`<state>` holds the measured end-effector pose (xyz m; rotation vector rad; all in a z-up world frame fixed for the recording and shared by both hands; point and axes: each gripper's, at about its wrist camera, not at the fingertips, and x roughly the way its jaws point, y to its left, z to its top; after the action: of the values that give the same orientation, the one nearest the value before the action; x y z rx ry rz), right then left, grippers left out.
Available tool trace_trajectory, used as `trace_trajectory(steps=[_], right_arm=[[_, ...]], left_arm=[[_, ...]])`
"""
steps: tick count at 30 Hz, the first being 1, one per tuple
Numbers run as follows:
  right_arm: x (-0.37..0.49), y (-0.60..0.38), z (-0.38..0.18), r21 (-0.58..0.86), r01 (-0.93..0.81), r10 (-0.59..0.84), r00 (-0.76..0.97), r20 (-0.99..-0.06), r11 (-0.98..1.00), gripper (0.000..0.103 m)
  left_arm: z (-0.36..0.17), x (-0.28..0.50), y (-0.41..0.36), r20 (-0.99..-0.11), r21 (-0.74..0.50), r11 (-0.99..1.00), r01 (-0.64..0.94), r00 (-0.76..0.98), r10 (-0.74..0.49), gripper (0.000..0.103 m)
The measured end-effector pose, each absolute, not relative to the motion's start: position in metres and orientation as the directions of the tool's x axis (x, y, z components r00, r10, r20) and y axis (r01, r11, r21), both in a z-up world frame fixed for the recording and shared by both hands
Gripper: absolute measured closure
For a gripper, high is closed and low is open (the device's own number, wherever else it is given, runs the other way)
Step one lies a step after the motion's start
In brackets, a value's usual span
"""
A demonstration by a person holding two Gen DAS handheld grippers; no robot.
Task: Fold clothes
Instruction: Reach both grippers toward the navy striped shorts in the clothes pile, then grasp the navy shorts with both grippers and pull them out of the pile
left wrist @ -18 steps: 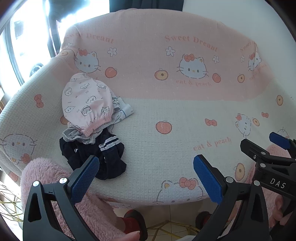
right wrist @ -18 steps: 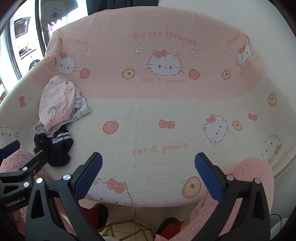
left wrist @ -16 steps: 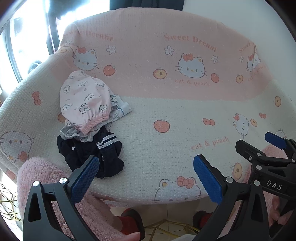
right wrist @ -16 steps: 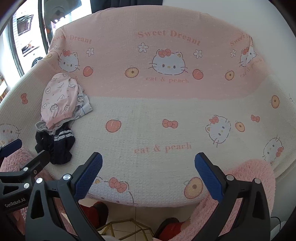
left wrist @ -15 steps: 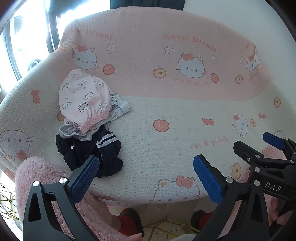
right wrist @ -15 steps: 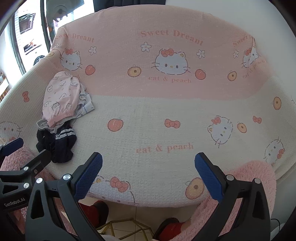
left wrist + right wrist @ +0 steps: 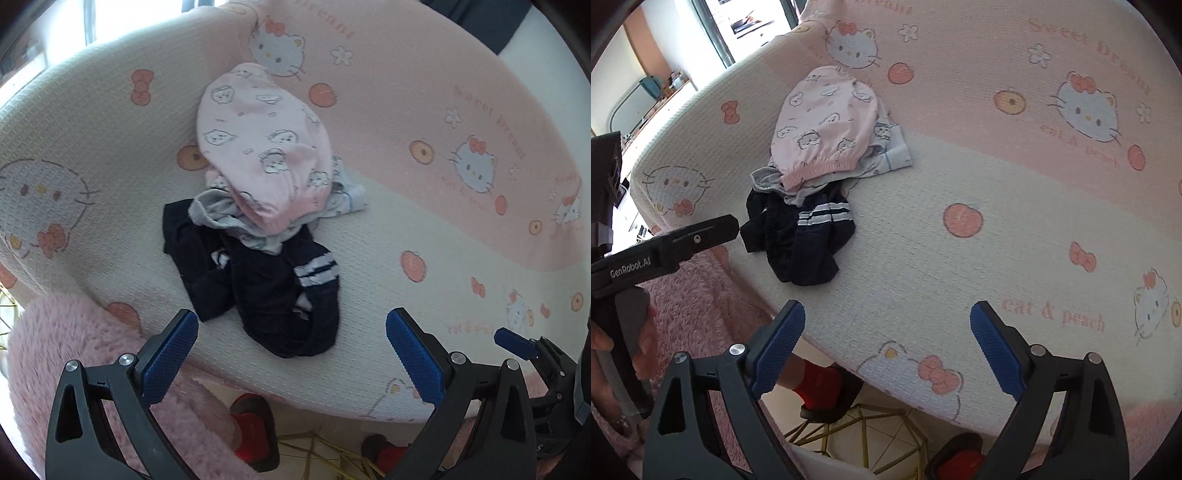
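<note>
A small heap of clothes lies on a sofa covered with a pink and cream cat-print blanket [image 7: 424, 229]. On top is a pink garment with bear prints [image 7: 262, 147], under it a light grey-blue one [image 7: 236, 221], and at the front a navy garment with white stripes [image 7: 273, 295]. The heap also shows in the right wrist view: pink [image 7: 823, 122], navy [image 7: 805, 240]. My left gripper [image 7: 291, 354] is open and empty, just short of the navy garment. My right gripper [image 7: 888, 343] is open and empty, to the right of the heap over the sofa's front edge.
The left gripper's body [image 7: 665, 247] crosses the left side of the right wrist view. Pink fluffy sleeves [image 7: 74, 350] sit below the sofa edge. Red slippers [image 7: 820, 384] and a gold wire frame [image 7: 857, 432] are on the floor. A window [image 7: 746, 22] is behind the sofa.
Both grippers have moved left and closer to the heap of clothes, which now looks much bigger in both views. Both stay open and empty.
</note>
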<state>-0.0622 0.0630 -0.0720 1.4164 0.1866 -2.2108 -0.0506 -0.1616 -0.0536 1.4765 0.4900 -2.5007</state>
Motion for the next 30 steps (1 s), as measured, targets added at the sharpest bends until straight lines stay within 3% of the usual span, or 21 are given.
trace_trajectory(steps=[1, 3, 5, 8, 17, 22, 23, 26, 30], right_arm=[[-0.069, 0.055, -0.076, 0.158, 0.494, -0.343, -0.312, -0.886, -0.855, 0.016], [-0.083, 0.039, -0.088, 0.180, 0.510, -0.354, -0.269, -0.896, -0.841, 0.030], [-0.094, 0.023, -0.101, 0.206, 0.521, -0.365, -0.223, -0.904, -0.828, 0.039], [-0.095, -0.002, -0.121, 0.258, 0.543, -0.400, -0.161, -0.902, -0.799, 0.043], [-0.105, -0.047, -0.170, 0.338, 0.529, -0.416, -0.032, -0.909, -0.779, 0.042], [-0.114, -0.059, -0.195, 0.290, 0.537, -0.352, -0.014, -0.936, -0.792, 0.044], [-0.114, -0.059, -0.192, 0.258, 0.551, -0.334, -0.040, -0.942, -0.794, 0.059], [-0.115, -0.056, -0.185, 0.160, 0.584, -0.277, -0.117, -0.954, -0.796, 0.088], [-0.127, -0.030, -0.172, 0.105, 0.542, -0.243, -0.189, -0.952, -0.834, 0.094]], left_arm=[[-0.057, -0.059, -0.171, -0.889, -0.166, -0.920, 0.355, -0.458, -0.016, 0.004], [-0.072, -0.074, -0.184, -0.912, -0.143, -0.917, 0.372, -0.409, -0.024, 0.013], [-0.091, -0.082, -0.190, -0.934, -0.101, -0.914, 0.394, -0.353, -0.049, 0.031], [-0.122, -0.089, -0.198, -0.960, -0.104, -0.899, 0.426, -0.278, -0.021, 0.045], [-0.169, -0.099, -0.220, -0.955, -0.249, -0.840, 0.482, -0.266, 0.131, 0.047], [-0.181, -0.110, -0.224, -0.947, -0.290, -0.822, 0.489, -0.269, 0.174, 0.047], [-0.181, -0.112, -0.224, -0.945, -0.296, -0.819, 0.492, -0.274, 0.177, 0.047], [-0.181, -0.117, -0.221, -0.937, -0.320, -0.814, 0.485, -0.291, 0.195, 0.046], [-0.178, -0.124, -0.213, -0.927, -0.344, -0.816, 0.464, -0.308, 0.216, 0.046]])
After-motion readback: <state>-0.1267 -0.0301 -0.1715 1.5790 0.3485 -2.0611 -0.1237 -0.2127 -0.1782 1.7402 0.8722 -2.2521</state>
